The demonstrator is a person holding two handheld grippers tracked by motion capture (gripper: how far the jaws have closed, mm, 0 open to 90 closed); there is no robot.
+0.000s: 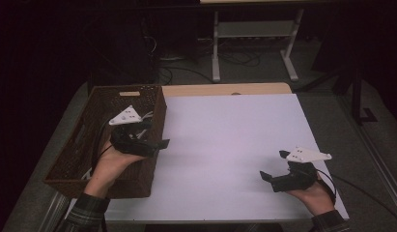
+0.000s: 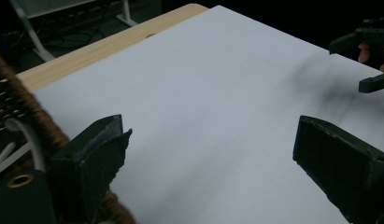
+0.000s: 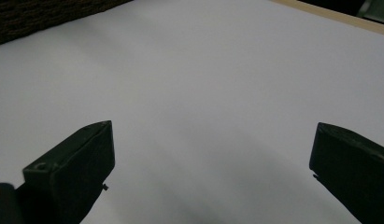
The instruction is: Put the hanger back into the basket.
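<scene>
Left tongs [image 1: 155, 135] gaping and empty at the wicker basket's [image 1: 85, 145] rim, on the tabletop's [image 1: 225, 135] left edge. Right tongs [image 1: 275, 166] likewise spread, empty, near the right front corner. No legible writing.

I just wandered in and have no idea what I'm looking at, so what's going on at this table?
A person sits at a table with a white sheet on it, holding a two-jaw gripper in each hand. The left gripper is at the right edge of a brown wicker basket on the table's left side. The right gripper is near the sheet's right front corner. Both have their jaws open and hold nothing. I can't tell what is inside the basket.
</scene>
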